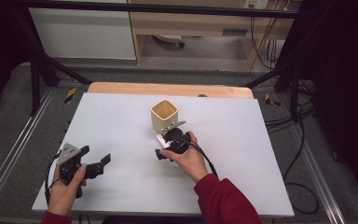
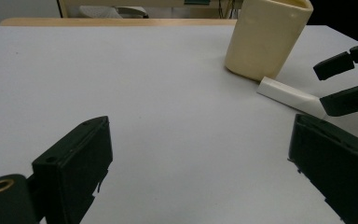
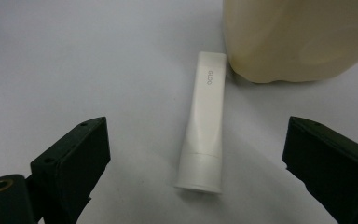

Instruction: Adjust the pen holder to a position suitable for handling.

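**White tube between open jaws, beside the cream cup**

We see the right hand-held gripper (image 1: 164,141) low over the white worktop (image 1: 121,121), its jaws spread wide on either side of a white tube (image 3: 204,126) without touching it. The tube lies flat on the worktop, cap end toward the gripper, far end just beside the base of a cream square cup (image 1: 164,115), which stands upright near the worktop's middle. The left hand-held gripper (image 1: 95,164) sits well apart near the left front edge, jaws also wide open and holding nothing, pointed toward the cup.
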